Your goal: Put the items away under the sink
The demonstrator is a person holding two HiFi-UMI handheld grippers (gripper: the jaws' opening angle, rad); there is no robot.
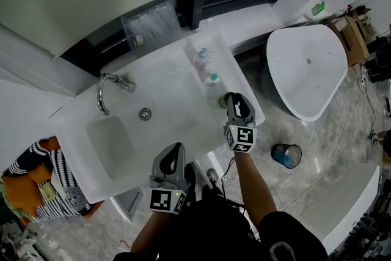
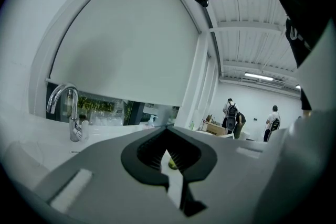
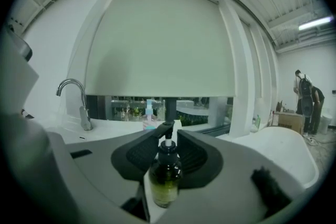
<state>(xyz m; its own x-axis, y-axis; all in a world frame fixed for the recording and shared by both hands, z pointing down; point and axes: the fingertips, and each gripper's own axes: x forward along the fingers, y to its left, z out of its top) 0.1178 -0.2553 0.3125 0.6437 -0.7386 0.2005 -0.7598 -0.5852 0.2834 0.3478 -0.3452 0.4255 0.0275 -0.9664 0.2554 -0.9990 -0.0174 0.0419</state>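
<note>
Right of the sink [image 1: 110, 137], the right gripper [image 1: 235, 99] clamps 1 green bottle [image 3: 166, 176], the left gripper [image 1: 176, 153] is closed and empty, and 2 other bottles [image 1: 213, 79] await stowing.

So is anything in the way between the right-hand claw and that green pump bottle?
Nothing visible. The green pump bottle already sits between the right gripper's jaws, which are closed on it. The pink bottle stands farther back on the counter, not in between.
</note>
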